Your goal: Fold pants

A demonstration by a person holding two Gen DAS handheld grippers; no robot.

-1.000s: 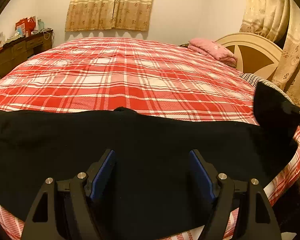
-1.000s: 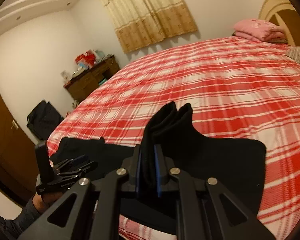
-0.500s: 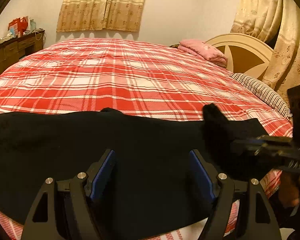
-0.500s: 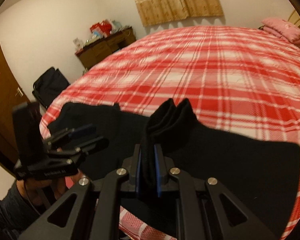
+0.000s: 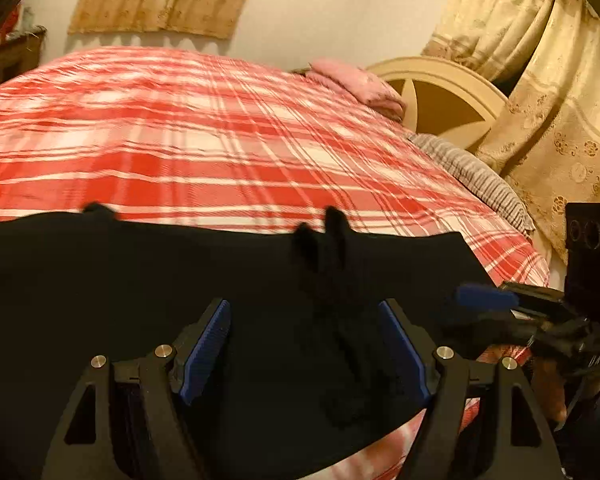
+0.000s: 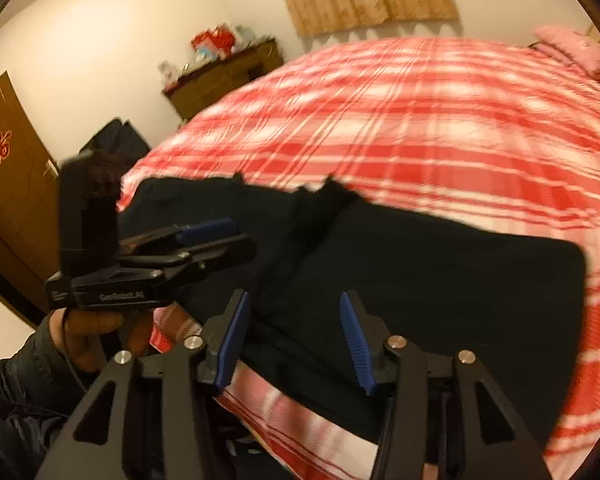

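The black pants (image 5: 148,288) lie across the near edge of the red plaid bed (image 5: 220,140), with one end folded over the rest; a bunched ridge of cloth (image 5: 332,248) stands up on top. My left gripper (image 5: 304,348) is open and empty just above the pants. My right gripper (image 6: 294,340) is open and empty over the folded cloth (image 6: 420,280). It also shows at the right of the left wrist view (image 5: 488,304), and the left gripper shows at the left of the right wrist view (image 6: 216,240).
A pink pillow (image 5: 356,84) and a cream headboard (image 5: 444,96) are at the bed's far right, with curtains (image 5: 540,80) beside them. A wooden dresser (image 6: 224,76), a dark bag (image 6: 116,140) and a brown door (image 6: 8,168) stand to the left.
My right gripper carried the pant end leftward over the rest of the pants, then opened and let it go. The left gripper stayed open above the cloth.
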